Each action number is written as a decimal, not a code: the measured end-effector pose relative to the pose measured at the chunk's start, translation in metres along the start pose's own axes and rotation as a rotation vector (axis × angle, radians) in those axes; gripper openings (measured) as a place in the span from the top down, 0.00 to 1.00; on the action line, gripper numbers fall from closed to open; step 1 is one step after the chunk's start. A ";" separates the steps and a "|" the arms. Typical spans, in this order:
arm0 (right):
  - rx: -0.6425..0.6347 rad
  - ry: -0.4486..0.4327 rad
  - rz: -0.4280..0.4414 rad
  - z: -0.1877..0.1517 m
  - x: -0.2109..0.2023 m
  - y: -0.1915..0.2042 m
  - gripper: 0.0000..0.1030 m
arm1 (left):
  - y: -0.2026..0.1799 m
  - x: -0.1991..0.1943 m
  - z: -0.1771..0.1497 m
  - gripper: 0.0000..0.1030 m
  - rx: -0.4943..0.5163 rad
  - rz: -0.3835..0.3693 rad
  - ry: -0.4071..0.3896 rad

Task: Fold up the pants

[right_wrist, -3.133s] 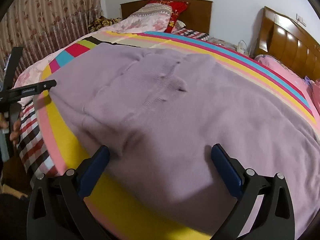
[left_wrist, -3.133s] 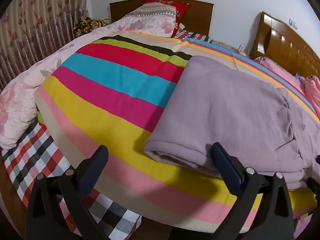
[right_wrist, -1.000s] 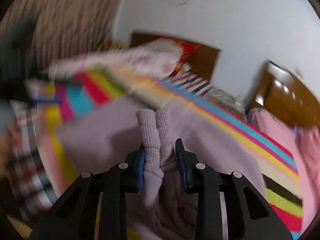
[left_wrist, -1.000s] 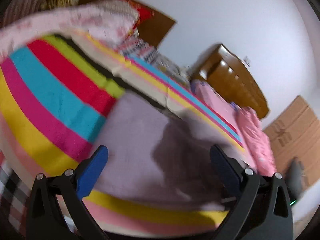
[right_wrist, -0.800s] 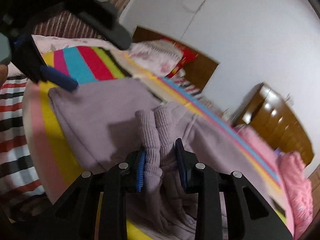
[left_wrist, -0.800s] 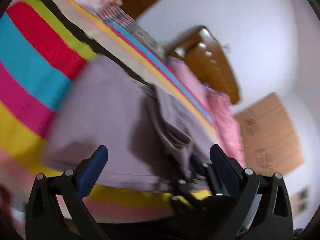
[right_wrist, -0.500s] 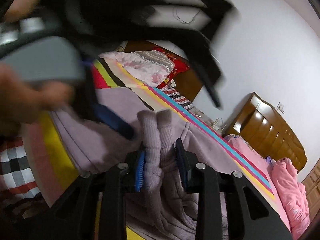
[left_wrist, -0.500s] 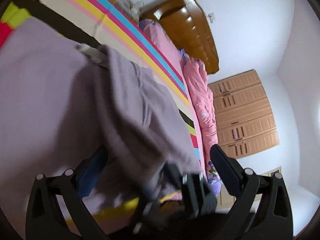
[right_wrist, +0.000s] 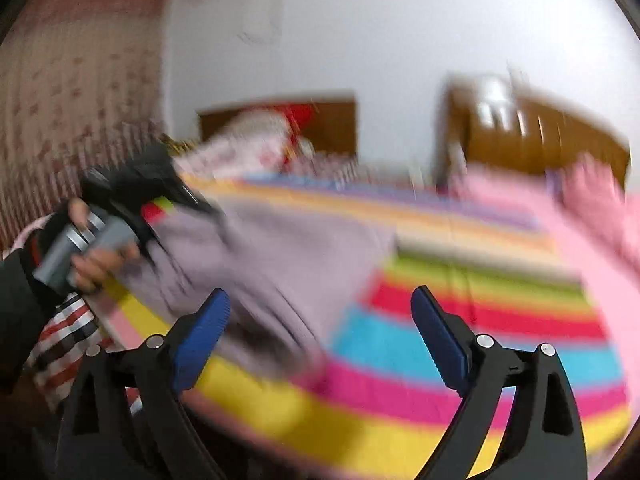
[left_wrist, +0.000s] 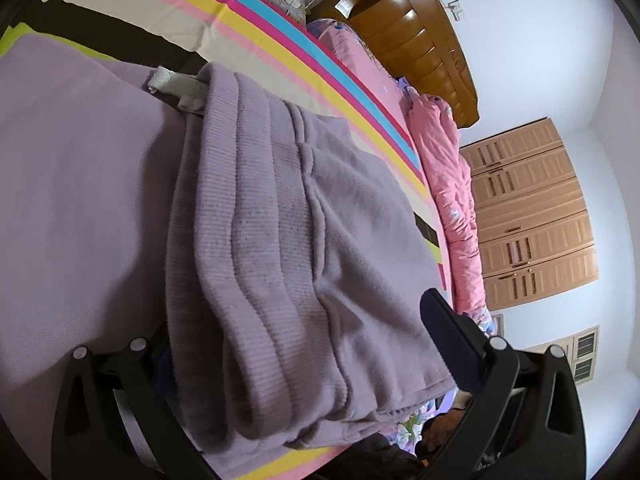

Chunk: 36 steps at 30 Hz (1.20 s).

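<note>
Both jaws gape. Right gripper (right_wrist: 320,332), just opened, has dropped the cuffs; nothing between. Lilac pants (left_wrist: 280,220) lie folded between left gripper (left_wrist: 296,344) jaws, unclamped. Fold landed.

Right hand-held gripper (right_wrist: 320,344) has just spread wide, nothing between its jaws.

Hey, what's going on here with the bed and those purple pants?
A person is folding lilac pants on a striped bedspread, a handheld gripper in each hand. The ribbed cuffs now lie doubled over the rest of the pants. The right gripper has just been opening and has nothing between its pads; its view is blurred. The left gripper is open, its fingers straddling the folded stack, with the left finger partly hidden under the cloth.
</note>
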State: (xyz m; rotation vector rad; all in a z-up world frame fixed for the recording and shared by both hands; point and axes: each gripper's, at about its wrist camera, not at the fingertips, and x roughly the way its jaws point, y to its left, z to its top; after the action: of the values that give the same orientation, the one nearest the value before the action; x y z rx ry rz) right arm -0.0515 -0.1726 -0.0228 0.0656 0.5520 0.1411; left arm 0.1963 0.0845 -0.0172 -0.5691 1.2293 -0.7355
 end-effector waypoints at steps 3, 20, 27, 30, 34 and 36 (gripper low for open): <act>0.090 0.108 0.027 -0.017 0.013 -0.011 0.14 | 0.002 -0.001 0.003 0.01 -0.021 -0.005 0.010; -0.157 0.142 -0.218 -0.019 0.097 0.067 0.14 | -0.150 -0.096 -0.007 0.79 0.391 0.148 -0.237; -0.203 0.116 -0.218 -0.026 0.089 0.076 0.14 | 0.026 -0.151 -0.012 0.79 0.017 0.177 -0.287; -0.202 0.116 -0.206 -0.025 0.090 0.077 0.13 | 0.102 -0.125 -0.034 0.77 -0.123 0.079 -0.281; -0.214 0.122 -0.212 -0.021 0.089 0.077 0.13 | 0.095 -0.132 -0.036 0.78 -0.096 0.059 -0.326; -0.213 0.127 -0.215 -0.019 0.089 0.079 0.13 | 0.079 -0.136 -0.033 0.78 -0.061 0.099 -0.329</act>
State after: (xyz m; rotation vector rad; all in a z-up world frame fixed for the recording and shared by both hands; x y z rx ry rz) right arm 0.0038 -0.0807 -0.0773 -0.2111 0.6641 -0.0064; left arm 0.1573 0.2391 0.0010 -0.6469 0.9682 -0.4983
